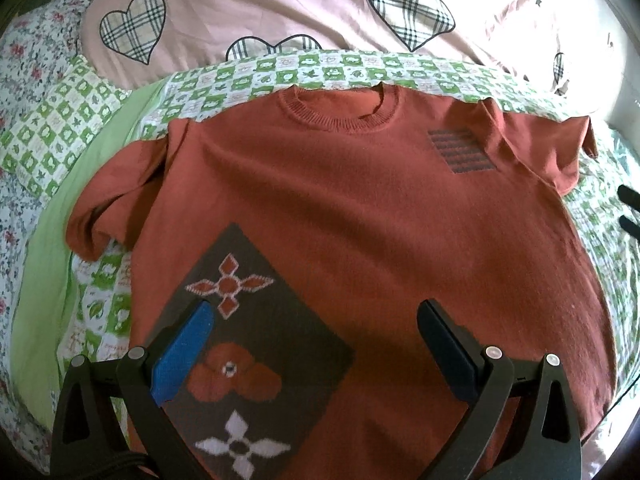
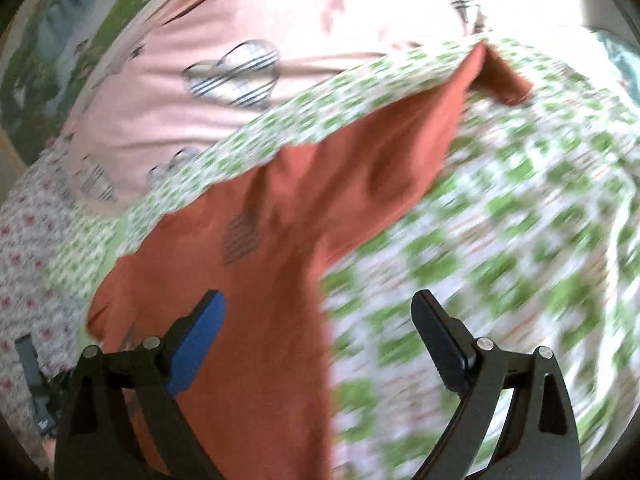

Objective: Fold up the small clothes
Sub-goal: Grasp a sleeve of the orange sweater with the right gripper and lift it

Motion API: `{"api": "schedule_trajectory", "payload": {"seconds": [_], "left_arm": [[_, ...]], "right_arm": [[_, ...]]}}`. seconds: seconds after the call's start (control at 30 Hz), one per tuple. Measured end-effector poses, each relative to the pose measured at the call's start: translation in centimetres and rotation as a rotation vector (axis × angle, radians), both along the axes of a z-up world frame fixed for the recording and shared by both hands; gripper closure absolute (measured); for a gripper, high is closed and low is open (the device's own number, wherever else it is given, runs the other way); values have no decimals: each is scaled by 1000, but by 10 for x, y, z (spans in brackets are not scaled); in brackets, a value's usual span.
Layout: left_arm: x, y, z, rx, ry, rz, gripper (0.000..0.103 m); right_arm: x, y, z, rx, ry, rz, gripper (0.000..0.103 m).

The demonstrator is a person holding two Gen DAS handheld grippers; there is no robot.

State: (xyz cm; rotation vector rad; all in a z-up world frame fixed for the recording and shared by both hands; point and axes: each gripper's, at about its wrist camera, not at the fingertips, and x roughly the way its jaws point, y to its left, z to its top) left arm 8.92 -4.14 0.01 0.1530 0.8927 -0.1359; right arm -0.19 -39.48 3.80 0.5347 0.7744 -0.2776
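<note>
Left wrist view showed a bed (image 1: 48,216) covered by a green-and-white checked sheet (image 1: 256,70) with small leaf prints; any lettering on it was too small to read. Behind it lay a pink quilt (image 1: 280,4) with plaid hearts. The rust-orange knitted sweater (image 1: 360,220) lay flat, face up, on the sheet, with a ribbed collar, a grey striped chest patch (image 1: 460,150) and a brown panel (image 1: 256,340) bearing flower shapes. The left tool (image 1: 316,324) hung released above its lower half, grasping nothing. The right tool (image 2: 318,312), seen through blur, stood spread wide over the sweater's side edge, empty.
</note>
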Motion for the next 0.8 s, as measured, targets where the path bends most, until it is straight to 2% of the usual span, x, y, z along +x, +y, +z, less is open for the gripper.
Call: {"api": "schedule_trajectory", "payload": {"seconds": [0.13,0.2,0.43,0.53,0.7,0.73,0.8], "left_arm": [[17,-5,-3,9,4,4,1],[26,-6,-4,15,6,7,1],[59,-6,-10,35,12,42,1],[71,-7,-21,42,43,55,1],[88,-13,-40,67,90,60,1],[90,-14,-43,67,100,61,1],[94,-18,-48,62,117,58,1]], "right_arm": [[3,-47,6,-46,6,-85,12],[3,-82,8,-68,5,-166,24],[30,-195,2,-94,39,-352,38],[48,-233,-8,-64,42,-384,38],[75,-270,-20,-51,47,-384,38],[80,-274,-24,-54,55,-383,41],[87,-281,-28,-49,67,-360,83]]}}
